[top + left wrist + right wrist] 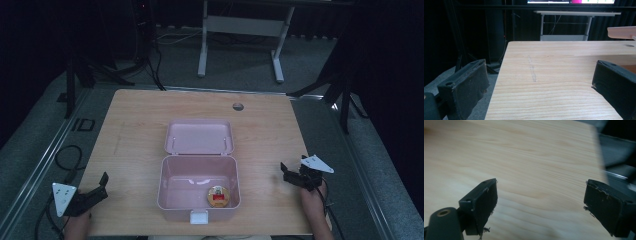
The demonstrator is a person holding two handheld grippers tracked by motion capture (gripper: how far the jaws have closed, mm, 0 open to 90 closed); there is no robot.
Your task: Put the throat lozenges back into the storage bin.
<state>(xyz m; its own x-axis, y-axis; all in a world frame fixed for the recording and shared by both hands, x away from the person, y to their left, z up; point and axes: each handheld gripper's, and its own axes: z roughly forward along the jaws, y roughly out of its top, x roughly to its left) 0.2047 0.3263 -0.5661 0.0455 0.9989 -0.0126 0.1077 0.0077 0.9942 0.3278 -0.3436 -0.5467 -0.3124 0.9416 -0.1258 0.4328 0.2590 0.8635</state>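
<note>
Dark curtains and a grey floor surround a pale wooden tabletop (140, 130), with a white-legged desk frame (240, 35) standing beyond its far edge. At the middle of the tabletop, toward the near edge, sits a pink box (170, 190) with its lid (199, 136) thrown open and lying flat behind it, hinge side toward the far edge; the box's long axis runs left to right, and a white latch (198, 216) hangs on its near wall. Inside, in the near right corner, lies a small round tin (218, 195) with a red and gold top. The left tool (102, 187) rests at the near left corner of the tabletop, pointing toward the box, its jaws wide apart and holding nothing. The right tool (286, 172) sits near the right edge, pointing left toward the box, jaws likewise spread over bare wood. Both are well apart from the box
</note>
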